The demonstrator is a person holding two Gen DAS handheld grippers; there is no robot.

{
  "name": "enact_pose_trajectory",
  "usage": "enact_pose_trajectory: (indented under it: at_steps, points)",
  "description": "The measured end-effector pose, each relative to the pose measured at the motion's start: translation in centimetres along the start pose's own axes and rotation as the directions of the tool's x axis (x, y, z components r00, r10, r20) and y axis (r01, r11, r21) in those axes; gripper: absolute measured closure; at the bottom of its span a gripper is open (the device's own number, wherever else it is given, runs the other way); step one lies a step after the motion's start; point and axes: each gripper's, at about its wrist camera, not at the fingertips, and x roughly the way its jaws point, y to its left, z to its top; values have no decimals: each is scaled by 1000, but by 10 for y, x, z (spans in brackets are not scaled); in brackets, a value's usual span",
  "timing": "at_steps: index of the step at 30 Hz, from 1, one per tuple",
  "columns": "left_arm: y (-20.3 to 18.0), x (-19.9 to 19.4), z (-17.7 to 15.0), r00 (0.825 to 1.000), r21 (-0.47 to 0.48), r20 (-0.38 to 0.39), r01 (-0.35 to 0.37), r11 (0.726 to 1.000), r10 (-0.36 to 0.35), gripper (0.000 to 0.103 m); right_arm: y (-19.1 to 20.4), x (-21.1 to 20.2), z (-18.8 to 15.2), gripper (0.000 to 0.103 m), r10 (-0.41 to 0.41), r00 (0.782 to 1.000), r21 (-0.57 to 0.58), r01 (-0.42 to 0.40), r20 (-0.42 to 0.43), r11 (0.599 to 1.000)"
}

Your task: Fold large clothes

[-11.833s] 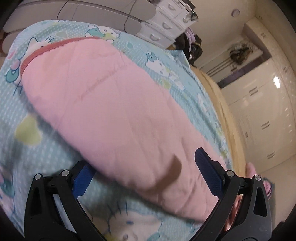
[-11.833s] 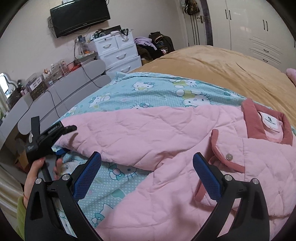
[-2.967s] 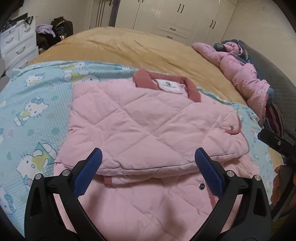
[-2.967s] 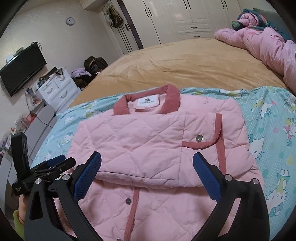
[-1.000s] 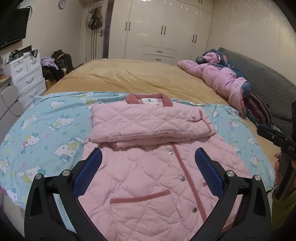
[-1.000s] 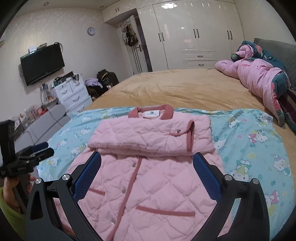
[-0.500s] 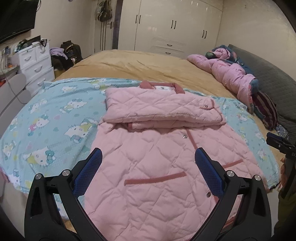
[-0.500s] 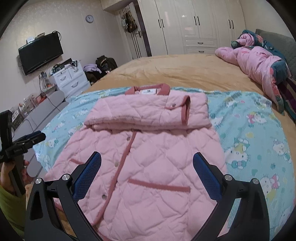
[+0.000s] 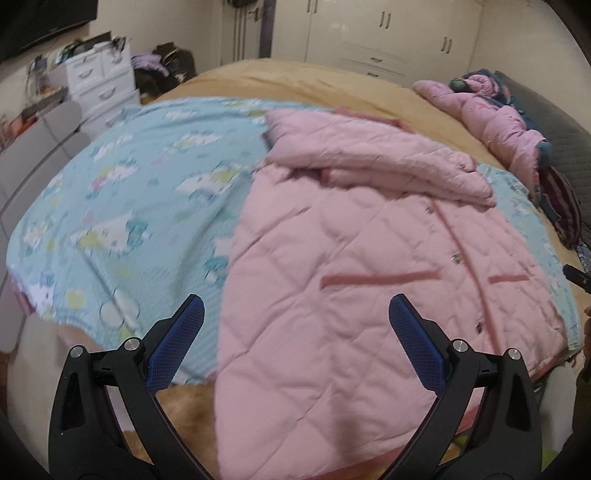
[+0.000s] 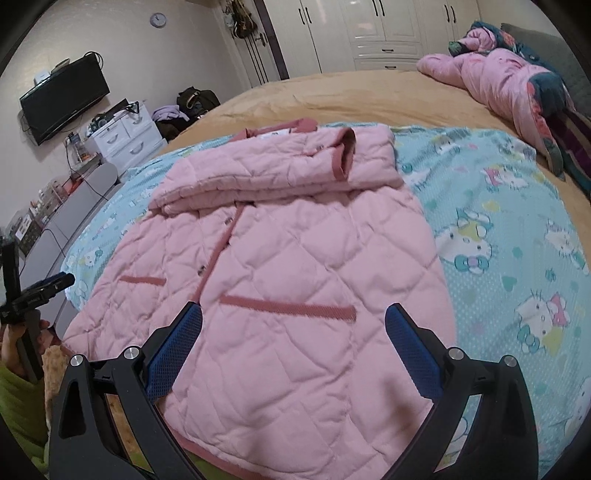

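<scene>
A pink quilted jacket (image 9: 369,266) lies front up on a blue cartoon-print sheet (image 9: 140,192), its sleeves folded across the chest into a band (image 9: 373,158). Its hem hangs at the bed's near edge. My left gripper (image 9: 295,325) is open and empty, just above the hem's left part. My right gripper (image 10: 293,328) is open and empty above the jacket (image 10: 295,280) near its right pocket trim (image 10: 288,306). The left gripper also shows at the left edge of the right wrist view (image 10: 40,291).
The tan bedspread (image 10: 351,92) extends beyond the sheet. A pink bundled quilt (image 10: 509,77) lies at the far right by the dark headboard. White drawers (image 10: 122,140), a wall TV (image 10: 62,99) and wardrobes (image 10: 362,29) line the room.
Both grippers have dropped lower and closer to the jacket's hem at the bed edge. The left one has swung toward the jacket's left side. The jacket has not moved.
</scene>
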Motion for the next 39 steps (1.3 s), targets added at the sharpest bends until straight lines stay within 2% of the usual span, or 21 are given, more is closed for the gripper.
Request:
enact_pose_trajectory:
  at_steps: [9,16,20,27,29,34,38,39]
  points:
    - [25,10,-35,996,-51,-87,-12,999,8,9,-14,4,-16,4,12,999,24,-12,-31,1000]
    - [37,15,-51,992,-86,-127,-8,996,-3,9,-23,2,-27,4,7,999,40,-5,-51,999]
    - [35,13,-59,991,-52,-133,-21,998,13,9,-32,-2,-33,4,-1,998,56,5,-62,998]
    - [34,10,-67,990,-68,-125,62,996,-70,9,-42,-9,-35,4,-11,998,79,16,-69,997]
    - [34,11,-67,989,-72,-124,74,995,-82,13,-42,-11,-35,4,-12,998,78,17,-67,997]
    - [34,13,-70,982,-104,-130,127,986,-140,31,-41,-12,-35,4,-15,997,63,20,-78,998]
    - [36,15,-71,979,-131,-123,148,980,-164,39,-42,-14,-37,4,-18,996,59,24,-87,998]
    - [37,16,-72,978,-139,-122,152,978,-170,44,-43,-14,-38,4,-18,996,60,23,-90,998]
